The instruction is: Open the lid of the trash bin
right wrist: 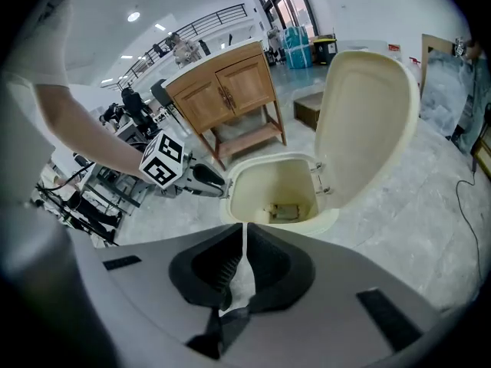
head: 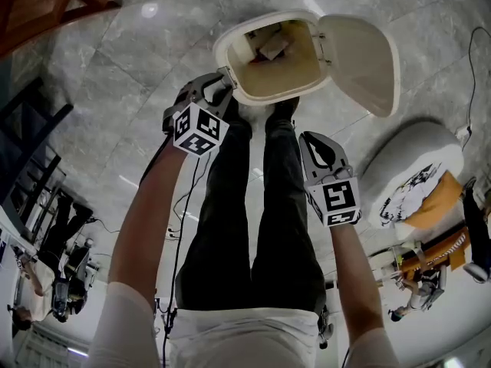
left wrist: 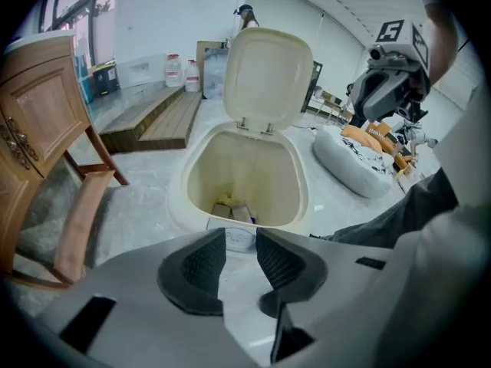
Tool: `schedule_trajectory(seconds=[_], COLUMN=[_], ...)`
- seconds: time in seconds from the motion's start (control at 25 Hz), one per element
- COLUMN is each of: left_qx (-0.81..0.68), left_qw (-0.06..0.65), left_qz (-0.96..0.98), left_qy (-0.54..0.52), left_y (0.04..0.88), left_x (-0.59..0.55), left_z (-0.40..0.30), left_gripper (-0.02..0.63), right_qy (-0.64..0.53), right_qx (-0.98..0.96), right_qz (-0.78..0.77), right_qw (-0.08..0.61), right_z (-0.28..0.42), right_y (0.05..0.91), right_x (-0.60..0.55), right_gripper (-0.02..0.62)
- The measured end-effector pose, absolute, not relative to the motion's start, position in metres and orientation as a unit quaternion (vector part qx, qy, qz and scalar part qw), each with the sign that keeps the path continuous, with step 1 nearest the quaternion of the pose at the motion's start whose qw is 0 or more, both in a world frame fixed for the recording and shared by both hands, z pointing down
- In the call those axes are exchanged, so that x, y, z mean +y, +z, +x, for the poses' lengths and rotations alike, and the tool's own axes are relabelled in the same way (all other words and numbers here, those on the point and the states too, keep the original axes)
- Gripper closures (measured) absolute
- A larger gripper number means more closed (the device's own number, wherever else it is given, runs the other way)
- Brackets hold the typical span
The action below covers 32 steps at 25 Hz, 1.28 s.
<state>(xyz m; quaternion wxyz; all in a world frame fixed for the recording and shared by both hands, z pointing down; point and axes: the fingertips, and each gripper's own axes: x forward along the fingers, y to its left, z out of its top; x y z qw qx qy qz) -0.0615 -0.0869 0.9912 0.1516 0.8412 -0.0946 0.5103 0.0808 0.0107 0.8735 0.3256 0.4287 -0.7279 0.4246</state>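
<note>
Risks mainly undoing a job seemingly done already: could jolt the trash bin (head: 227, 58) by pressing on at its front edge with the left gripper (left wrist: 240, 245), and so bring the lid (left wrist: 267, 75) swinging back down off its hinges from upright. Could also skid or tip the bin across the polished floor (head: 115, 67) with a sideways shove, judging by the light plastic look. Might clip the raised lid with the right gripper (right wrist: 244, 242) on a careless reach forward, given the lid standing open on that side in the head view.

Places the bin directly ahead of and just below the left jaws, very near. Shows the PUSH tab (left wrist: 239, 238) on the near rim right in the gap between the two spread pads; cannot tell contact from either view. Has those jaws wide apart, clamped on nothing. Looks past them into the open mouth, with a few scraps (left wrist: 230, 205) at the bottom and the lid upright behind.

Holds the right jaws drawn together to a thin slit, nothing in it. Puts the bin farther ahead of these, well apart, with the lid tilted up to the right of the mouth
</note>
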Motion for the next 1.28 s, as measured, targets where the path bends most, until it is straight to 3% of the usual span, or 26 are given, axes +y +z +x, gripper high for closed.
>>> schedule_trajectory(seconds=[0.52, 1.28], left_qx=[-0.127, -0.130], left_qw=[0.181, 0.148], left_qz=[0.835, 0.857], left_qy=[0.505, 0.477], left_y=[0.981, 0.861], left_x=[-0.092, -0.098], left_z=[-0.059, -0.062], left_gripper=[0.477, 0.489], right_qy=[0.407, 0.367], right_qx=[-0.733, -0.744], right_qz=[0.433, 0.451], right_qw=[0.331, 0.329], right_z=[0.084, 0.092], right_y=[0.859, 0.773], right_x=[0.005, -0.016], right_gripper=[0.560, 0.560])
